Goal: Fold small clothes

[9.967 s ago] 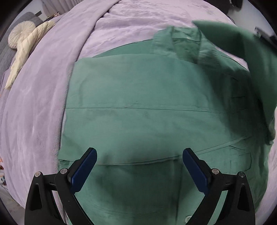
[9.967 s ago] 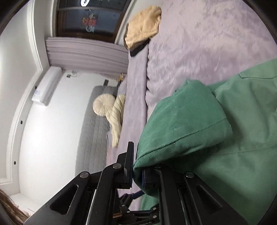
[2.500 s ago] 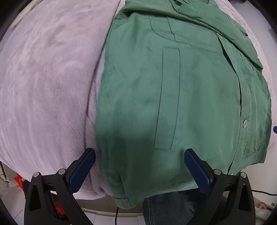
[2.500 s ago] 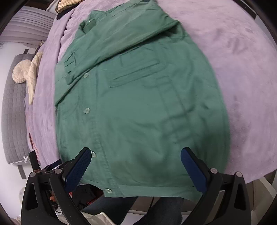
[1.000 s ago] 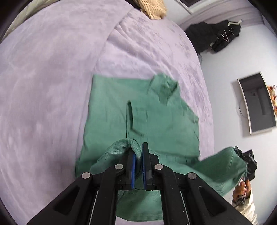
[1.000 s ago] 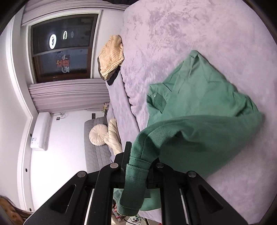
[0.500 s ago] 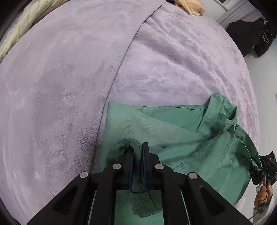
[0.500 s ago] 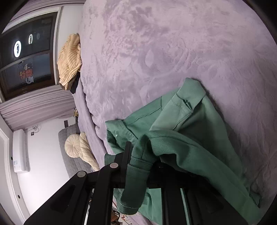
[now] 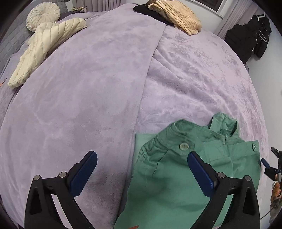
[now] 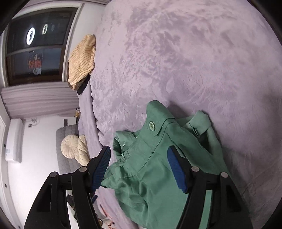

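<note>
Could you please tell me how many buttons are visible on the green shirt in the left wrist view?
2 on the green shirt: a pale button near the folded top edge, and a green one at the right edge. Others may be hidden in the folds.

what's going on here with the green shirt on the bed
A person with a handheld gripper in each hand is folding a green shirt on a purple bedspread. At this moment both the left gripper and the right gripper are open and hold nothing; the shirt lies loosely doubled over between and below them, with its collar at the far end. A cream puffer jacket and a tan knit garment lie at the far side of the bed, untouched.
</note>
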Motion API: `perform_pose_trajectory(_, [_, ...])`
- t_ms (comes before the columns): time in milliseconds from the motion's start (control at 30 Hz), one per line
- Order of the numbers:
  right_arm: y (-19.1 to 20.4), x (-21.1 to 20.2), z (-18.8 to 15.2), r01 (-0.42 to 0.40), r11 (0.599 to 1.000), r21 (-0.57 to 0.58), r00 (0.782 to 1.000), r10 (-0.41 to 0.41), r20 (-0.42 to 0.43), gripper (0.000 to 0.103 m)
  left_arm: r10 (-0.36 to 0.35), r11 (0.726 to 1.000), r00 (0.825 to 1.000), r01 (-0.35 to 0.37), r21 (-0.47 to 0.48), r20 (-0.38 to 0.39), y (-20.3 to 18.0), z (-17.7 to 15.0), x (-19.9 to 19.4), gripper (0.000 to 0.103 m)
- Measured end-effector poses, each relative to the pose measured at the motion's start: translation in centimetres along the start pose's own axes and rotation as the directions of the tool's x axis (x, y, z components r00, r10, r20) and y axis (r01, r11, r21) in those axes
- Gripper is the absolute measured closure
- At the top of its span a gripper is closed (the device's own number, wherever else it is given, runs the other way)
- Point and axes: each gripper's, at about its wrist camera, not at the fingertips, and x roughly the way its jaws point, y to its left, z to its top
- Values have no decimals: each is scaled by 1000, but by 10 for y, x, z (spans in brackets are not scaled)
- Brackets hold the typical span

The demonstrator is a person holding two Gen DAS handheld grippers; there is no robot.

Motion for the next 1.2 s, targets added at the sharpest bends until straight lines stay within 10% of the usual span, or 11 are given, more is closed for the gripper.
perform_pose_trajectory(300, [48, 58, -14, 215, 929, -300, 968, -243, -58, 44, 70, 979, 996, -58, 196, -53, -67, -33, 49, 1])
perform_pose_trajectory(467, [67, 51, -3, 496, 742, -452, 864, -475, 168, 45, 108, 972, 994, -101, 212, -25, -75, -27, 60, 1])
perform_pose_trajectory(633, [44, 70, 15, 499, 703, -507, 836, -544, 68, 41, 169, 973, 985, -162, 161, -32, -61, -19, 78, 1])
perform_pose_trajectory(700, [41, 80, 15, 481, 708, -518, 837, -546, 31, 102, 200, 969, 979, -193, 157, -33, -58, -21, 85, 1])
perform_pose_trajectory(767, [53, 84, 5, 476, 662, -578, 832, -552, 54, 103, 227, 963, 973, -218, 161, -39, -56, -24, 91, 1])
perform_pose_trajectory(867, [66, 85, -9, 554, 509, -658, 770, -614, 173, 103, 249, 959, 967, -238, 154, -54, -49, -27, 101, 1])
perform_pose_trajectory(933, [54, 76, 6, 580, 552, -600, 766, -619, 171, 103, 248, 963, 967, -238, 127, -64, -43, -27, 100, 1])
perform_pose_trajectory(1033, [38, 47, 28, 489, 725, -484, 858, -500, 118, 96, 235, 966, 971, -228, 125, -46, -39, -25, 91, 1])
perform_pose_trajectory(1167, [44, 48, 27, 488, 674, -555, 849, -514, 121, 26, 233, 965, 972, -226, 135, -39, -39, -21, 88, 1])
perform_pose_trajectory(1200, [44, 53, 27, 481, 668, -568, 849, -518, 109, 26, 233, 965, 972, -226, 134, -42, -40, -21, 89, 1])
